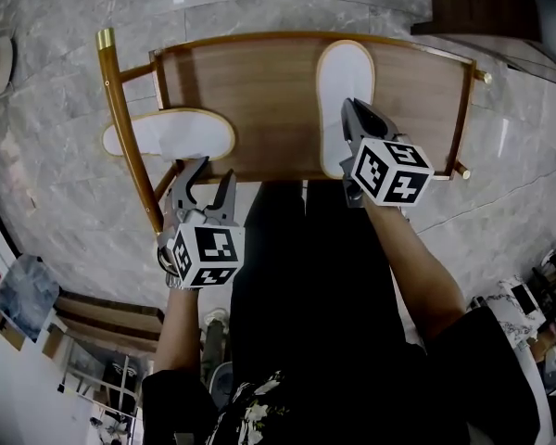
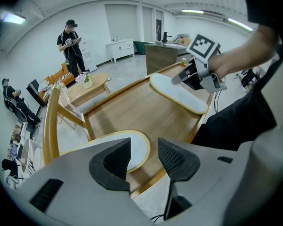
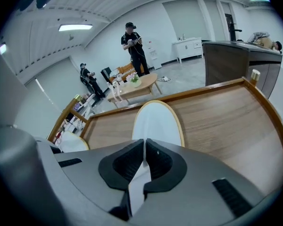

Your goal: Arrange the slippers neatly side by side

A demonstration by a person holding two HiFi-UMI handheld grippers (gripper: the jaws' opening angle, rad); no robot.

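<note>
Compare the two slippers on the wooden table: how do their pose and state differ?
The left slipper lies crosswise, overhanging the table at left; the right slipper lies lengthwise. The left slipper lies free by the open left gripper; the right slipper is pinched in the right gripper. Both are white, tan-rimmed.

Head view looks steeply down; both gripper views skim the wooden shelf (image 1: 259,91).

Brass-framed wooden shelf (image 1: 259,91) over marble floor (image 1: 56,72); standing person (image 3: 133,46) behind
</note>
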